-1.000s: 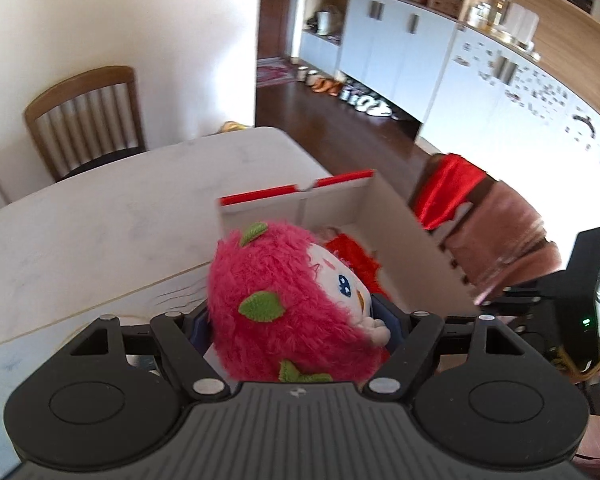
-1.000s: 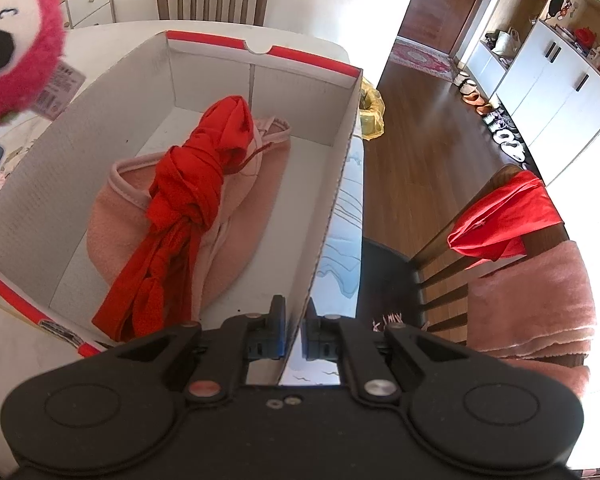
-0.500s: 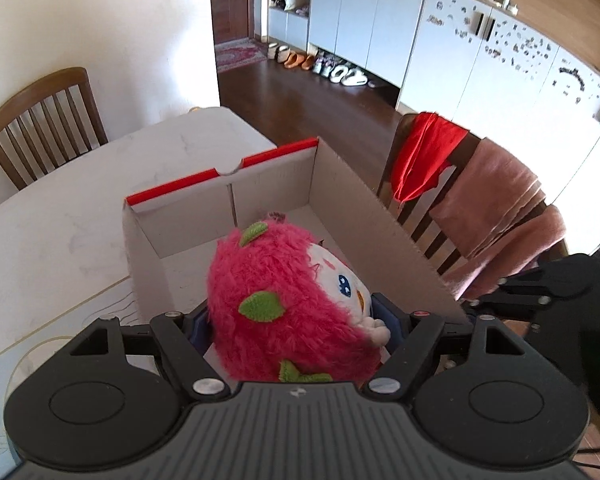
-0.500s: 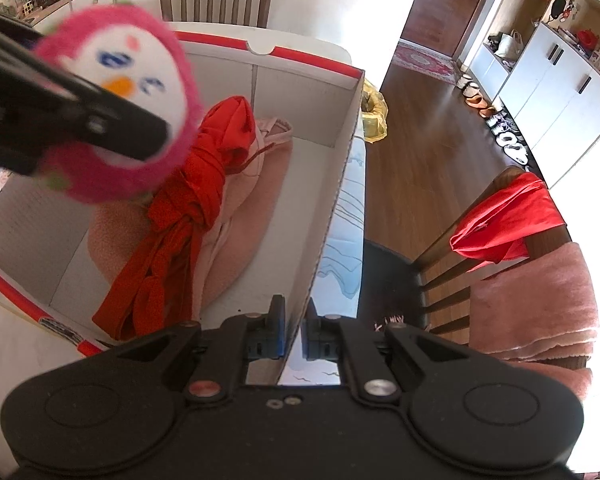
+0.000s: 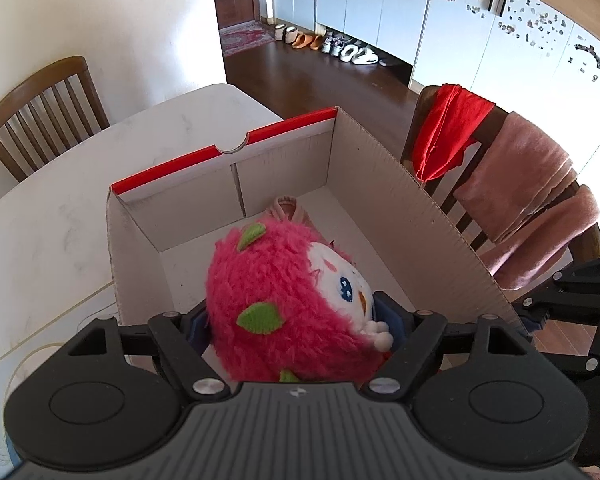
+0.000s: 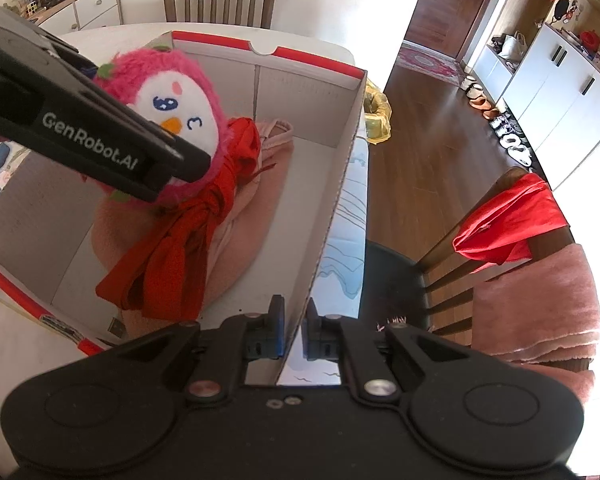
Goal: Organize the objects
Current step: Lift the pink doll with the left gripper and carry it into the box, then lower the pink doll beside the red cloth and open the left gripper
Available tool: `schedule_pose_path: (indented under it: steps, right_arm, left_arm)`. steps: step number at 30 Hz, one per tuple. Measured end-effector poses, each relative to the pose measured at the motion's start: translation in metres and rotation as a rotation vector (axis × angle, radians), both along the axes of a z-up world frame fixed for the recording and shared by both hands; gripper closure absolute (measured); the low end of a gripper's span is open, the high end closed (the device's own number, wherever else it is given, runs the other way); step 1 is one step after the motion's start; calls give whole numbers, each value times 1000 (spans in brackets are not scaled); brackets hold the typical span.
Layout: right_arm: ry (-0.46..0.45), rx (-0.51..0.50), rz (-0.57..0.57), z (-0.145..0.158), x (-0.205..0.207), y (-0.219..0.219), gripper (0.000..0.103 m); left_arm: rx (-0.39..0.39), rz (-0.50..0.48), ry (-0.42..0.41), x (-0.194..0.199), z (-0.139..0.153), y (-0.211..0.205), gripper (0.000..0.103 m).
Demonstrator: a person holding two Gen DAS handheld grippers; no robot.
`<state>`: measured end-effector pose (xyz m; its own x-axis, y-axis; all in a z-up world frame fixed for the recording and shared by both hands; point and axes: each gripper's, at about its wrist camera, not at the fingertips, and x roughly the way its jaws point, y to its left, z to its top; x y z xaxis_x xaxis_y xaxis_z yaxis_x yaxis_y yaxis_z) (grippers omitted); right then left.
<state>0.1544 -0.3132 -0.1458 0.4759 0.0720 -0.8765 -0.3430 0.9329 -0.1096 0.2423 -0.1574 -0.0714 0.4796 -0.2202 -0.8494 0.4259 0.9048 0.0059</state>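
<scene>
The left gripper (image 5: 296, 320), jaws opening, has the pink plush (image 5: 284, 304) between them over the cardboard box (image 5: 380, 184). Only the right wrist view shows the red scarf (image 6: 180, 240) under it, and the right gripper (image 6: 294, 332) clamped on the box wall.

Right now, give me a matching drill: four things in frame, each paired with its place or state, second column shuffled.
Things:
1. pink plush toy
2. red scarf
3. red cloth
4. right tongs

Places or states:
A. draped over the chair back
B. clamped on the cardboard box wall
C. between the left tongs, over the box
D. lying on the pink garment inside the box

Pairs: 1-C, 2-D, 3-A, 4-B
</scene>
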Motion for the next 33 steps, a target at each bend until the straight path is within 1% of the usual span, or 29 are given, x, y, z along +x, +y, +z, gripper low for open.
schedule_pose_path:
  steps: [4, 11, 18, 20, 28, 33]
  right_arm:
    - [-1, 0, 0, 0, 0, 0, 96]
    - [-1, -2, 1, 1, 0, 1, 95]
    - [-3, -7, 4, 3, 0, 1, 95]
    - [-3, -7, 4, 3, 0, 2, 95]
    - [-3, -7, 4, 3, 0, 2, 95]
    - [-4, -10, 6, 3, 0, 2, 95]
  left_arm:
    - [-1, 3, 0, -1, -2, 1, 19]
    - [-11, 17, 13, -4, -4, 9, 18]
    - [-11, 10, 10, -14, 0, 17, 17]
    - [-11, 7, 6, -18, 3, 20, 17]
    - [-76, 30, -17, -30, 25, 41, 17]
    - [-100, 37, -37, -37, 39, 52, 17]
